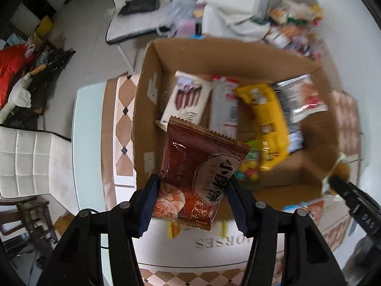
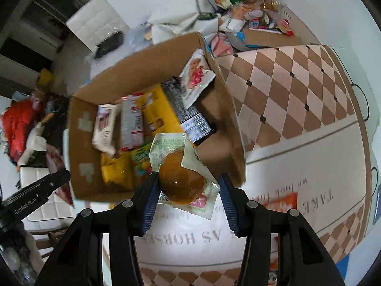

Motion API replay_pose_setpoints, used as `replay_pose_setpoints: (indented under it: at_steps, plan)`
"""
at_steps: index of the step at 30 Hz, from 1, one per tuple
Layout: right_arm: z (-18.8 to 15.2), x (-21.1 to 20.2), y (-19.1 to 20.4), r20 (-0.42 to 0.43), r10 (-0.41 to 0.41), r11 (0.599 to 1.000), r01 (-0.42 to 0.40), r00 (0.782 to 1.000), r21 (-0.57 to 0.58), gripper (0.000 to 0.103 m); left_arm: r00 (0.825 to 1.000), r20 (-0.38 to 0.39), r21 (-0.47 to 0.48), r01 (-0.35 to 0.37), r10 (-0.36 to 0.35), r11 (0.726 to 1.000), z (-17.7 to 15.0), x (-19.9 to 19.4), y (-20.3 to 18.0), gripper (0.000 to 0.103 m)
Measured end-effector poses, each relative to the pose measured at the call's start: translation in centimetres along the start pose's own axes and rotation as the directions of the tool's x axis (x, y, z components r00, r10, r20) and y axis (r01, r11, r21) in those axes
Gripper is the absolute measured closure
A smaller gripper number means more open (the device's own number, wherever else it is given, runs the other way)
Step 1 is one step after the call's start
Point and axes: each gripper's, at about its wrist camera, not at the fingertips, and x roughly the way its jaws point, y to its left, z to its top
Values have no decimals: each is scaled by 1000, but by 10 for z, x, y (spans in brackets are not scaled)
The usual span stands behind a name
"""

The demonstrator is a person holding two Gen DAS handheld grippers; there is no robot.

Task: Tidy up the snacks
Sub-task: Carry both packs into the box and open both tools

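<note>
My left gripper (image 1: pixel 193 190) is shut on a dark red snack packet (image 1: pixel 202 171) and holds it above the near wall of an open cardboard box (image 1: pixel 145 109). My right gripper (image 2: pixel 188 188) is shut on a clear packet with a round brown bun (image 2: pixel 181 181), over the box's near right corner (image 2: pixel 228 143). The box holds several snacks: a white chocolate-stick pack (image 1: pixel 185 100), a yellow bag (image 1: pixel 269 119) and a white-and-red packet (image 2: pixel 196 76). The right gripper shows at the right edge of the left wrist view (image 1: pixel 333 178).
The box stands on a table with a checkered brown and white cloth (image 2: pixel 297 90). A pile of loose snacks (image 2: pixel 252 16) lies behind the box. White chairs (image 1: pixel 31 159) stand to the left and behind (image 1: pixel 138 4).
</note>
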Motion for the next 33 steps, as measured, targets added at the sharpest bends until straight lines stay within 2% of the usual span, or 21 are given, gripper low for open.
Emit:
replay_pose_setpoints:
  at_steps: [5, 8, 11, 12, 14, 16, 17, 18, 20, 22, 25, 33]
  plan:
    - [18, 41, 1, -63, -38, 999, 38, 997, 6, 51, 993, -110, -21, -32, 30, 999, 17, 45, 13, 49]
    - [23, 59, 3, -76, -63, 998, 62, 995, -9, 51, 988, -145, -29, -55, 50, 998, 17, 64, 19, 49]
    - [28, 72, 5, -102, -86, 996, 84, 991, -24, 51, 985, -167, -14, -38, 35, 999, 18, 71, 17, 47]
    - [28, 73, 6, -109, -91, 996, 88, 990, -28, 50, 983, -178, -7, -55, 53, 998, 18, 74, 15, 47]
    - [29, 86, 9, -160, -126, 991, 118, 979, -59, 50, 979, -190, 5, -71, 71, 997, 19, 78, 14, 48]
    - [28, 100, 10, -228, -156, 987, 140, 961, -84, 47, 975, -212, -6, -70, 67, 998, 19, 82, 15, 47]
    - [28, 102, 10, -241, -154, 987, 136, 958, -90, 35, 974, -221, -14, -56, 52, 998, 19, 83, 17, 44]
    - [27, 104, 11, -251, -154, 986, 132, 956, -101, 17, 974, -223, -23, -48, 42, 999, 19, 83, 17, 40]
    - [24, 107, 15, -264, -145, 985, 115, 954, -126, 14, 974, -223, -29, -35, 28, 999, 18, 83, 18, 36]
    - [23, 107, 17, -256, -140, 985, 108, 957, -133, 13, 976, -216, -28, -41, 34, 999, 17, 80, 17, 35]
    - [25, 103, 16, -242, -130, 987, 101, 962, -125, 13, 978, -205, -30, -31, 24, 999, 20, 75, 15, 27]
    - [28, 83, 17, -183, -138, 982, 111, 973, -152, 13, 988, -154, -68, 17, -28, 998, 10, 42, 8, 27]
